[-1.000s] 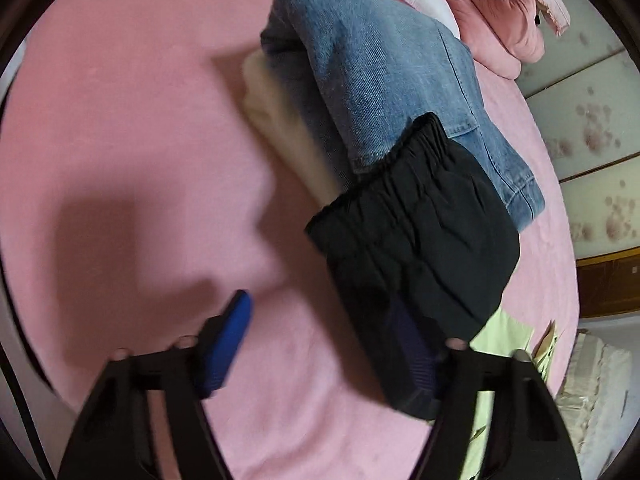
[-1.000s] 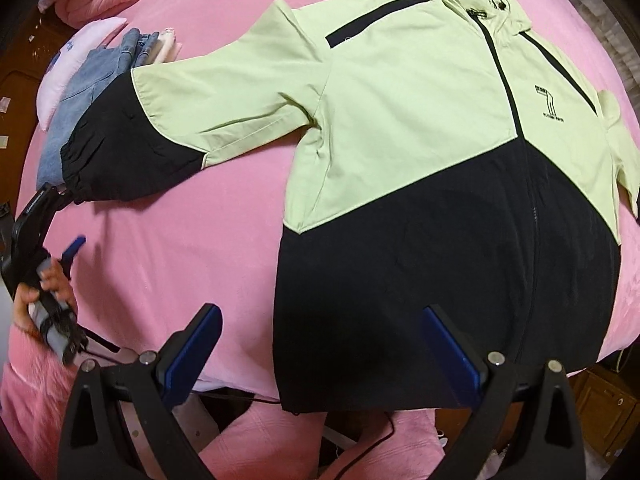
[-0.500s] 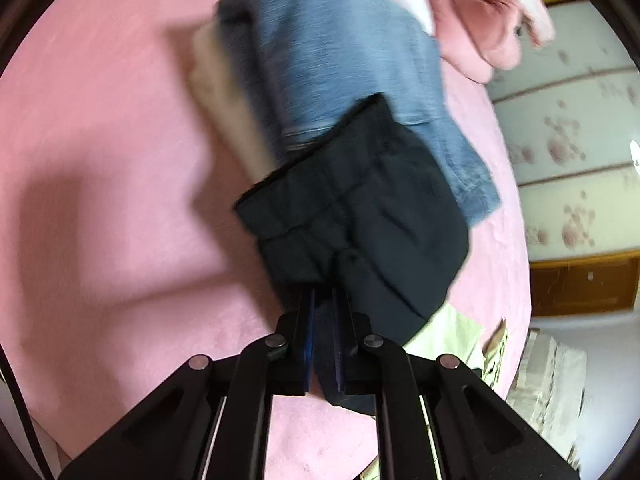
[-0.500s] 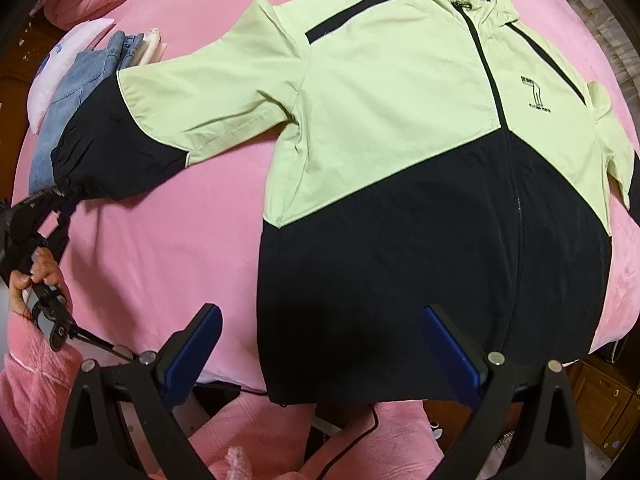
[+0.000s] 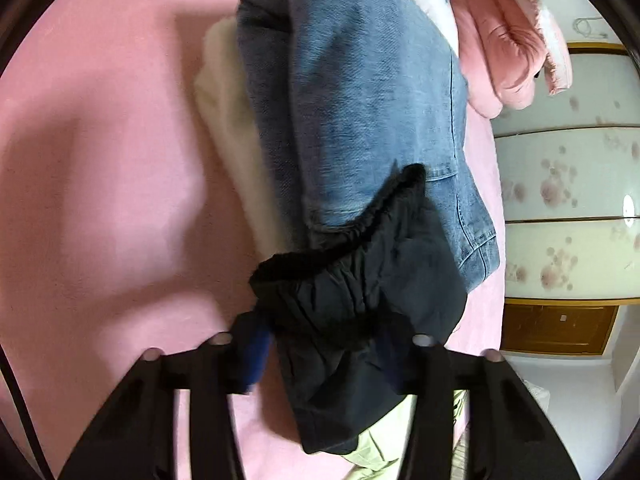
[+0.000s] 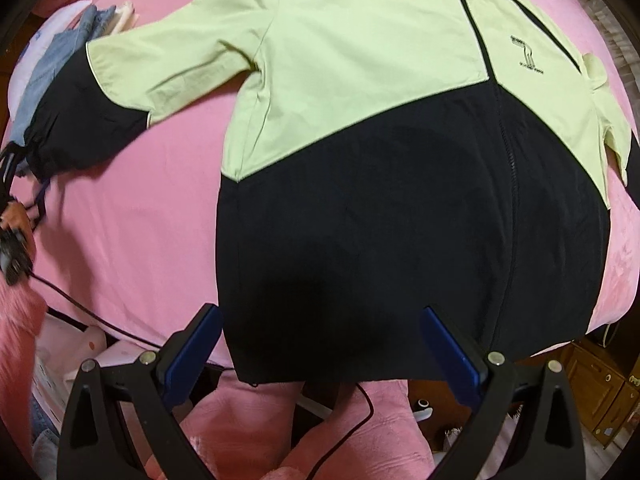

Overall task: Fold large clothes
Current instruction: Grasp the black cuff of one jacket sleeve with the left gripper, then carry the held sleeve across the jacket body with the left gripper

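A lime-green and black hooded jacket [image 6: 360, 120] lies spread face up on the pink bed [image 6: 160, 220]. Its black sleeve cuff [image 5: 352, 300] rests on the edge of a pile of folded clothes. My left gripper [image 5: 320, 354] straddles this cuff with its jaws opening; the bunched fabric lies between the pads, loosely. In the right wrist view the left gripper [image 6: 24, 184] shows at the far left, at the sleeve end [image 6: 80, 120]. My right gripper [image 6: 320, 314] hangs open over the jacket's black hem, nothing between its fingers.
Folded blue jeans [image 5: 360, 100] lie on a cream garment [image 5: 232, 140], with a white pillow and a pink quilt [image 5: 500, 40] behind. Flowered wardrobe doors [image 5: 568, 180] stand past the bed. A black cable [image 6: 100, 320] trails over the bed's front edge.
The left gripper shut on the sleeve cuff half a second ago and its jaws have since parted. The right gripper has sunk closer to the jacket's hem.
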`<state>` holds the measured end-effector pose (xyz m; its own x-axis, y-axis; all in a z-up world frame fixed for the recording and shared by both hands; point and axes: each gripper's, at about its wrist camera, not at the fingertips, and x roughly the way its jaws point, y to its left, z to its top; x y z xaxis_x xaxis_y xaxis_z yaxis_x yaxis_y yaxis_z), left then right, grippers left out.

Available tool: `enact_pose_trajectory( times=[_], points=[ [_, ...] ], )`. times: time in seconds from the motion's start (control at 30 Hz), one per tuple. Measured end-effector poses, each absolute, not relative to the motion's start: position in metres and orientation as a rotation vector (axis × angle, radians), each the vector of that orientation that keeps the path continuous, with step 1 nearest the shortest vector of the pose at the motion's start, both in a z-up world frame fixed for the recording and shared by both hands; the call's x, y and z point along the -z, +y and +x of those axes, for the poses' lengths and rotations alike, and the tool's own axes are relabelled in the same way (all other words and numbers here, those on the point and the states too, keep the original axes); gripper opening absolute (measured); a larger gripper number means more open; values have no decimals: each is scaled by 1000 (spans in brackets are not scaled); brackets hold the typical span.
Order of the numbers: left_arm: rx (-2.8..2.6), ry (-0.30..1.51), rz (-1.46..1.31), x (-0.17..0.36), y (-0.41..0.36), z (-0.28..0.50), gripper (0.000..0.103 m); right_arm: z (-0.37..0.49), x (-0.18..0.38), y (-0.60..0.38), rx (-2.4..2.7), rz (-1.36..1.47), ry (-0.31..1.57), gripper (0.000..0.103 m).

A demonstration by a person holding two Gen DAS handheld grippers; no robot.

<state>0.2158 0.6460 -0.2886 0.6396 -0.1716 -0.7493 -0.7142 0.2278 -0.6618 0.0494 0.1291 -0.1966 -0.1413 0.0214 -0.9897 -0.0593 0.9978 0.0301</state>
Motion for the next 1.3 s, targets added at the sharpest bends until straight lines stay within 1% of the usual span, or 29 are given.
enact_pose_trajectory(
  times=[0.07, 0.17, 0.2, 0.27, 0.3, 0.33, 0.47, 0.53, 0.67, 0.7, 0.8, 0.93, 0.97, 1.0, 1.03, 1.07, 1.1, 1.13, 1.23, 1.3],
  points=[
    [-466, 832, -1253, 273, 638, 226, 33, 47, 197, 128, -83, -26, 1716, 100],
    [-467, 809, -1218, 255, 616, 232, 17, 45, 194, 126, -120, -21, 1701, 100],
    [-466, 804, -1214, 248, 612, 232, 16, 45, 194, 125, -128, -19, 1693, 100],
    [-449, 777, -1204, 230, 591, 232, 16, 46, 193, 122, -146, -7, 1688, 100],
    [-434, 764, -1197, 219, 581, 213, 15, 46, 192, 119, -159, 4, 1688, 100],
    [-413, 754, -1183, 206, 571, 214, 15, 47, 190, 116, -173, 16, 1682, 100],
    [-301, 761, -1026, 146, 504, 236, 15, 54, 181, 92, -230, 58, 1640, 100],
    [-250, 762, -978, 126, 471, 240, 15, 61, 178, 70, -252, 94, 1621, 100],
    [-108, 761, -906, 83, 379, 270, 15, 79, 167, 20, -261, 168, 1534, 100],
    [-91, 764, -898, 80, 364, 262, 15, 86, 164, 4, -254, 189, 1510, 100],
    [-15, 792, -857, 75, 293, 282, 15, 104, 159, -48, -222, 248, 1447, 100],
    [81, 907, -804, 100, 200, 302, 15, 132, 161, -119, -150, 302, 1347, 100],
    [94, 947, -791, 111, 174, 310, 17, 138, 164, -134, -130, 312, 1331, 100],
    [94, 981, -773, 120, 158, 316, 25, 143, 167, -147, -115, 323, 1318, 100],
    [105, 1013, -761, 129, 147, 322, 36, 149, 172, -164, -96, 342, 1298, 100],
    [133, 1079, -737, 141, 129, 329, 62, 153, 176, -174, -83, 354, 1284, 100],
    [133, 1118, -714, 148, 122, 333, 81, 156, 179, -185, -70, 367, 1270, 100],
    [117, 1143, -682, 153, 116, 334, 85, 159, 183, -193, -61, 382, 1259, 100],
    [58, 1211, -544, 161, 106, 321, 87, 163, 197, -204, -59, 443, 1234, 100],
    [18, 1266, -454, 173, 117, 309, 88, 163, 207, -203, -81, 497, 1230, 99]
  ],
)
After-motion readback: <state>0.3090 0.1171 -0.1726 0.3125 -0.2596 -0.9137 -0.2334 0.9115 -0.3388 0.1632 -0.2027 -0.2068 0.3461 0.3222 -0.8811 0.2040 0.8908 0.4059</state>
